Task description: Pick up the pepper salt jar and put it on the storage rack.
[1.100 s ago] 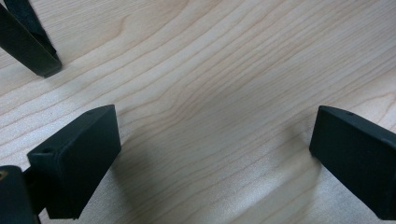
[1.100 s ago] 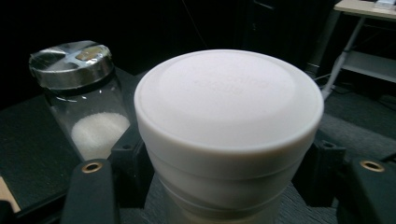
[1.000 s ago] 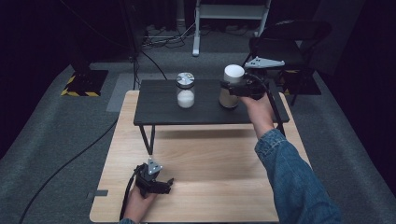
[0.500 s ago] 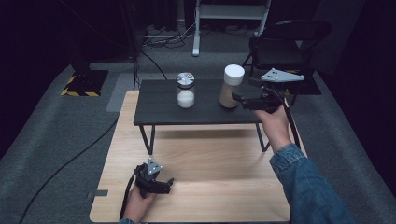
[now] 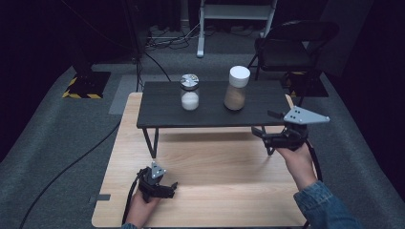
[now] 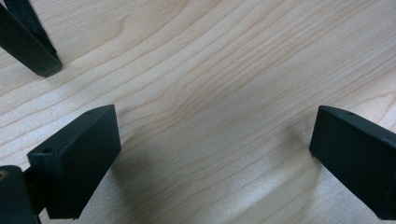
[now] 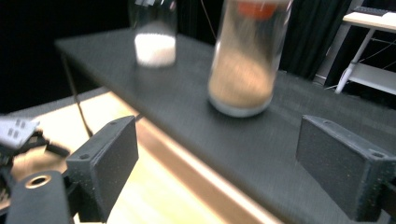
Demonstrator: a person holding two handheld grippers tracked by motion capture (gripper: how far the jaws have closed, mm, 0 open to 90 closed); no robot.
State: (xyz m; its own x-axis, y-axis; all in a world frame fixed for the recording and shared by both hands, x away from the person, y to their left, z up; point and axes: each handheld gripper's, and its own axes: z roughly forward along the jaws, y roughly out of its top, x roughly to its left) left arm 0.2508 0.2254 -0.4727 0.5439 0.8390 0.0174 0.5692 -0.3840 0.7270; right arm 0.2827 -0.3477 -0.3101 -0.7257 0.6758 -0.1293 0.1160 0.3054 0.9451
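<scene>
- High view: a low black shelf (image 5: 210, 112) stands on thin legs over the far part of a light wooden table (image 5: 210, 181), and two jars stand on its top.
- The tall jar of brown powder (image 5: 236, 90), with a white lid, stands upright toward the shelf's right side; in the right gripper view it (image 7: 243, 70) looks blurred and sits a little back from the shelf's near edge.
- The shorter jar of white powder (image 5: 189, 93), with a silvery lid, stands upright to its left, well apart from it; it is also seen in the right gripper view (image 7: 154, 39).
- The right gripper (image 5: 265, 135) hangs off the shelf's near right corner, lower than the shelf top and clear of the brown jar. Its jaws have just been opening and now stand spread wide, with nothing between them; the brown jar is beyond the jaws, untouched.
- The person's right hand (image 5: 296, 155) holds that gripper from below, a denim sleeve (image 5: 325, 205) coming in from the bottom right.
- The left gripper (image 5: 168, 190) rests low on the wooden table near its front left, held by the left hand (image 5: 141, 205).
- Left gripper view: its jaws are spread wide over bare wood grain, gripping nothing, and a black shelf leg (image 6: 28, 42) meets the table at the upper left.
</scene>
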